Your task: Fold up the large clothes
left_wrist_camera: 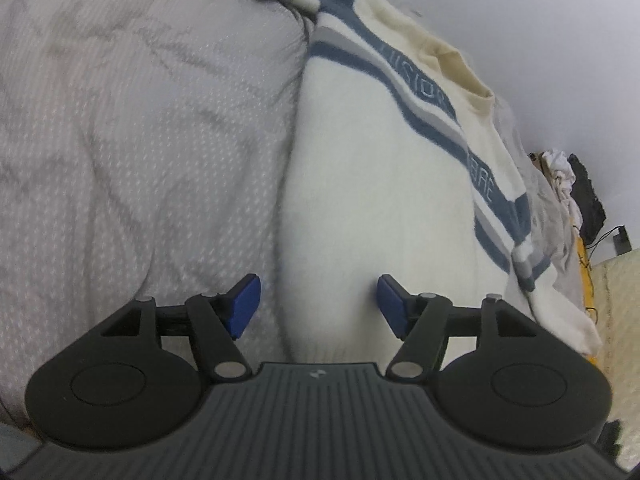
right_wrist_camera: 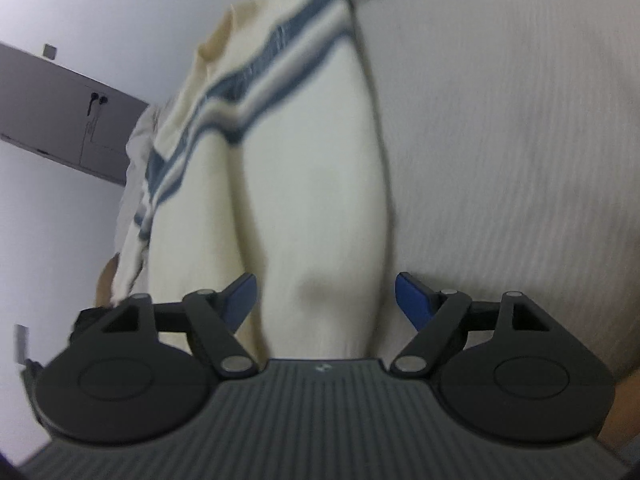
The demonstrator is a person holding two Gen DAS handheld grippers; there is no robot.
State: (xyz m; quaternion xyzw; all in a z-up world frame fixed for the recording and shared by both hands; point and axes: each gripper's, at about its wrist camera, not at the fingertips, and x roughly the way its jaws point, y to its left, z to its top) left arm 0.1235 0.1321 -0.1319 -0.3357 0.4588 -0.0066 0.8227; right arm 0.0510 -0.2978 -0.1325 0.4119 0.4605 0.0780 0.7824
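1. Two grippers are over one garment, a cream sweater (left_wrist_camera: 372, 184) with blue and grey stripes across the chest, spread out on a pale grey patterned bedcover (left_wrist_camera: 132, 140).
2. From the left wrist view, the left gripper (left_wrist_camera: 319, 304) points down at the sweater's side edge, right where cream knit meets bedcover.
3. Its blue pads (left_wrist_camera: 244, 306) stand well apart, released; the sweater's edge lies beneath the gap, and neither pad presses on it as far as can be seen.
4. Up the frame, the collar (left_wrist_camera: 460, 68) sits on the far side of the striped band, and a sleeve with striped cuff (left_wrist_camera: 528, 264) trails off to the right.
5. Over to the right wrist view: the right gripper (right_wrist_camera: 325, 300) hangs over a long fold of the same sweater (right_wrist_camera: 312, 200), bedcover (right_wrist_camera: 520, 160) to its right.
6. Fingers spread wide there too, nothing clamped; the folded cream panel runs between the blue pads (right_wrist_camera: 412, 300) without visible contact.
7. Blur softens the stripes here.
8. Beyond the bed, a dark heap of other clothes (left_wrist_camera: 576, 196) shows at the left view's right edge.
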